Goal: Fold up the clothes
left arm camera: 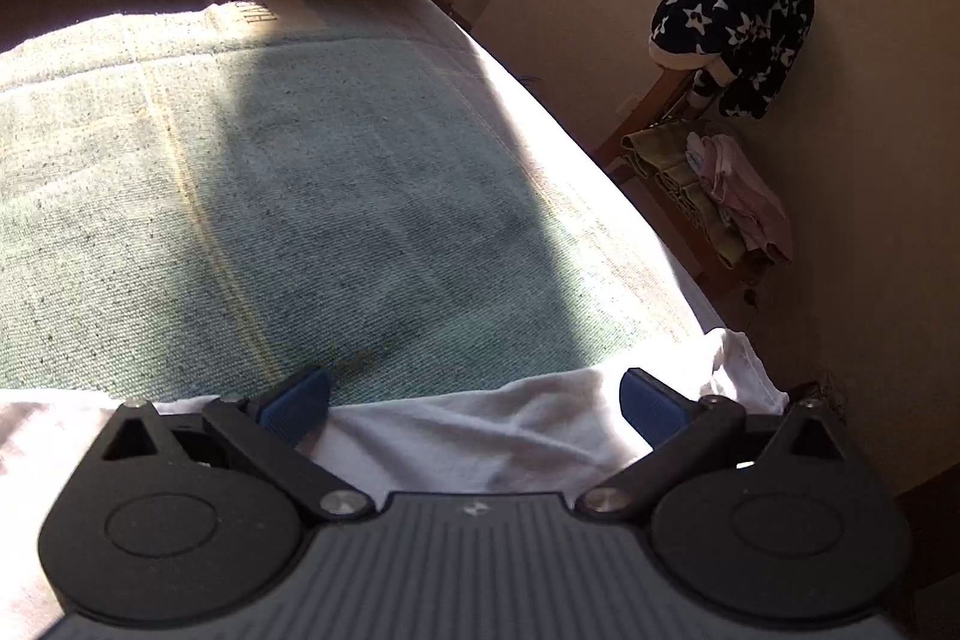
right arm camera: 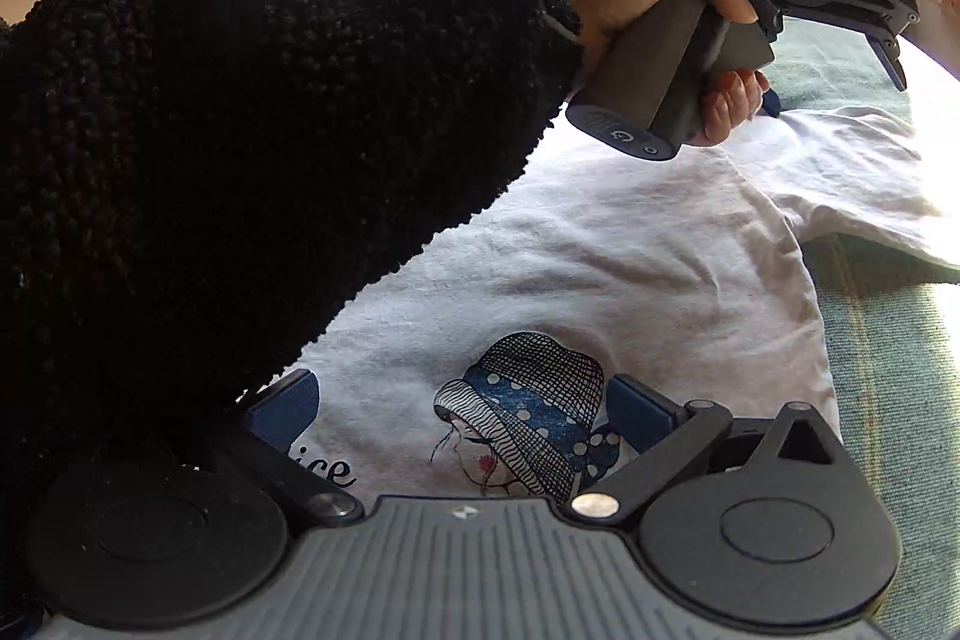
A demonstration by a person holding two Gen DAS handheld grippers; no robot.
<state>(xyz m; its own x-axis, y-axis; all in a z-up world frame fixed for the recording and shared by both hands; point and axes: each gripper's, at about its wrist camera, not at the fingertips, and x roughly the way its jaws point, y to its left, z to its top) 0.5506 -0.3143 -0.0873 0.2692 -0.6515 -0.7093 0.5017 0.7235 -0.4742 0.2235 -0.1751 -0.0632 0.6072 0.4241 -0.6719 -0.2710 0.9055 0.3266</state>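
T-shirt (right arm camera: 600, 244), white, lies print-up on the green bedcover (left arm camera: 240, 172), filling mid-frame in the right view; probably spread flat for folding. Left gripper (left arm camera: 474, 400) jaws wide open over its sleeve edge at lower frame, gripping nothing. Right gripper (right arm camera: 462, 406) open above the print. Legible: "ice"; bedcover text unreadable.

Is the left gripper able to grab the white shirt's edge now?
Probably yes. The left gripper is open just above the shirt edge on the green blanket, with nothing between.
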